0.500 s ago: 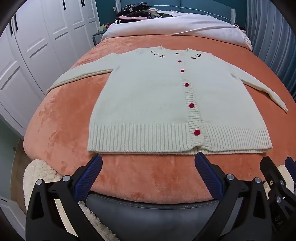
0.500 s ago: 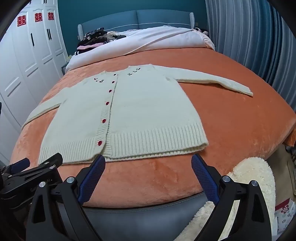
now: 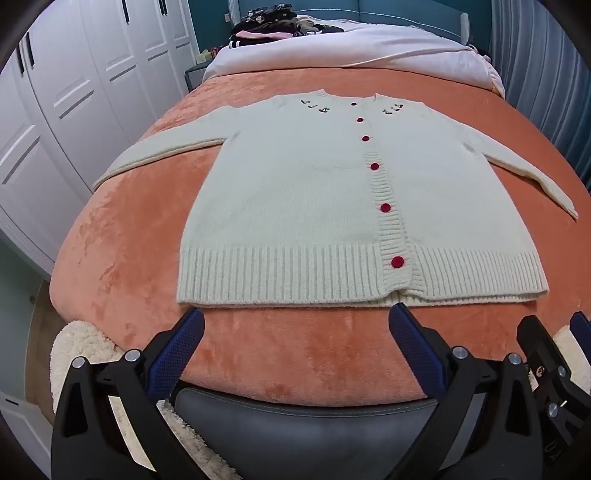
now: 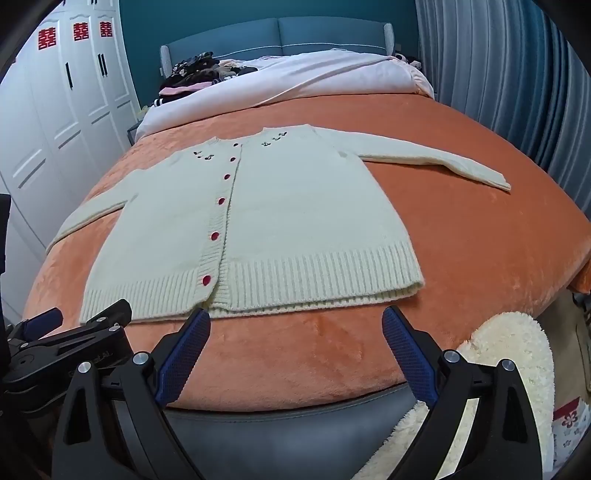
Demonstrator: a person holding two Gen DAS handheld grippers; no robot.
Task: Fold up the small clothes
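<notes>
Two grippers report in from my remote station, both angled down over the foot of the bed. I see the left gripper with its blue pads spread to full width; nothing lies between them and neither pad touches anything. Its fingertips hang just short of the ribbed hem, above bare orange blanket. I see the right gripper in the same condition: jaws wide apart, empty, with no contact on the knit or the blanket. In the right wrist view the left gripper's black frame appears at the lower left edge, beside the right one and apart from it.

I find the cream cardigan laid flat, front up, on the orange blanket, hem nearest the grippers and neckline toward the headboard. It is buttoned with a column of red buttons along a ribbed placket. Both sleeves are spread outward and slanted toward the near end. Small dark embroidery sits on either side of the neck.

Beyond the cardigan I note a white duvet bunched across the bed, with a pile of dark clothes near the headboard. White wardrobe doors stand on the left side, and a fluffy cream rug lies on the floor at the bed's foot
</notes>
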